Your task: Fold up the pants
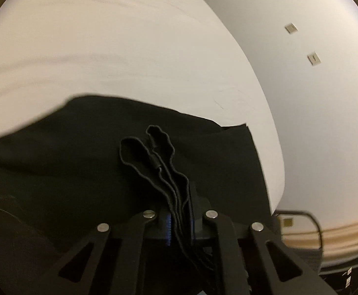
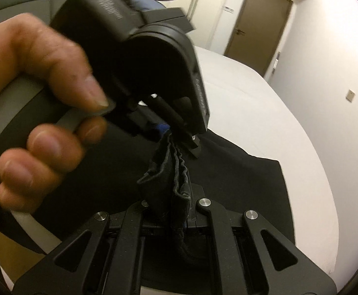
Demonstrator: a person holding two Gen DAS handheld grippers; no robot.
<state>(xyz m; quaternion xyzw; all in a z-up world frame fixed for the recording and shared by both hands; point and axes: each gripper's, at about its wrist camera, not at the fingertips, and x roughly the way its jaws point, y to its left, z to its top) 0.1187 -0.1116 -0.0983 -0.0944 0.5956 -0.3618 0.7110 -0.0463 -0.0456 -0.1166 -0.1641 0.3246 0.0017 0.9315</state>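
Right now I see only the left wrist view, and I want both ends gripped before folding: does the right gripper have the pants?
Observer: Yes, the right gripper is shut on a bunched fold of the pants.
Operator: How near is it to my left gripper?
Observer: Very near. The left gripper sits just beyond the right fingers, seemingly pinching the same bunch.
Operator: Is anything crowding that side?
Observer: A hand wraps the left gripper's handle and fills the left of the right wrist view.
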